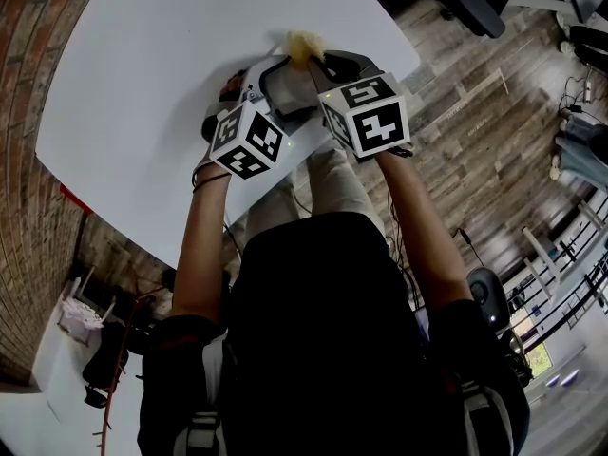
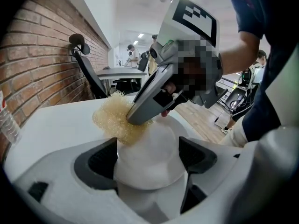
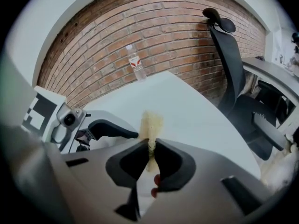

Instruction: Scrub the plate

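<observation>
Coarse fibrous scrubber (image 2: 111, 119), smooth matt plate (image 2: 152, 155)

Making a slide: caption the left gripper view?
Left gripper holds plate; right gripper presses yellow scrubber onto it.

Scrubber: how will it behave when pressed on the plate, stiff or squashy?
Probably soft and springy: the scrubber is a loose yellow mesh, pinched thin between the jaws of the right hand-held gripper. Likely very light, since it fans out unsupported beyond them. It should flatten against the plate rather than shove it.
</observation>
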Demonstrator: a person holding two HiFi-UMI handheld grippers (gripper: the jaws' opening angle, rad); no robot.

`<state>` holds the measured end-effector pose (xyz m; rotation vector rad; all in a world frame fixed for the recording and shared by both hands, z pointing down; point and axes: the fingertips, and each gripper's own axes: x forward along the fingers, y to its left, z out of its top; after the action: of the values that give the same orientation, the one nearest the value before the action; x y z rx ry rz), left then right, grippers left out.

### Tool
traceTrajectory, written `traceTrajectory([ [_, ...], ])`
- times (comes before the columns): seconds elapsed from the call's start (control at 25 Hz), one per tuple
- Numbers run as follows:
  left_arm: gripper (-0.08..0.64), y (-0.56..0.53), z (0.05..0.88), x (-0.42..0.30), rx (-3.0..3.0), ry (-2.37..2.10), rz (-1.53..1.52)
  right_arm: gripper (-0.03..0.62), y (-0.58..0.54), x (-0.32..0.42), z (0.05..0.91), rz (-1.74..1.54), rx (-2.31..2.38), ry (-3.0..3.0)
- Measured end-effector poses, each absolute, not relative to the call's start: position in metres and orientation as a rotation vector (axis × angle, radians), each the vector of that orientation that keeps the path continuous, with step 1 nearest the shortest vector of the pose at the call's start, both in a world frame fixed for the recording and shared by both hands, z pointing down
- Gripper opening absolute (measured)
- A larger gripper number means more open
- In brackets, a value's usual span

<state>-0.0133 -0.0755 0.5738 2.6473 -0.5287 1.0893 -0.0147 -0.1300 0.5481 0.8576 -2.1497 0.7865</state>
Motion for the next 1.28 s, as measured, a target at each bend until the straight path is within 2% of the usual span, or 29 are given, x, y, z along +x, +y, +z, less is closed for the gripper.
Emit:
traceTrajectory([
  [1.28,0.391,-0.075,0.574,-0.012,2.642,-0.529,1.092,0.041,-0.134,-0.002,0.556,0.770,0.889,-2.069],
])
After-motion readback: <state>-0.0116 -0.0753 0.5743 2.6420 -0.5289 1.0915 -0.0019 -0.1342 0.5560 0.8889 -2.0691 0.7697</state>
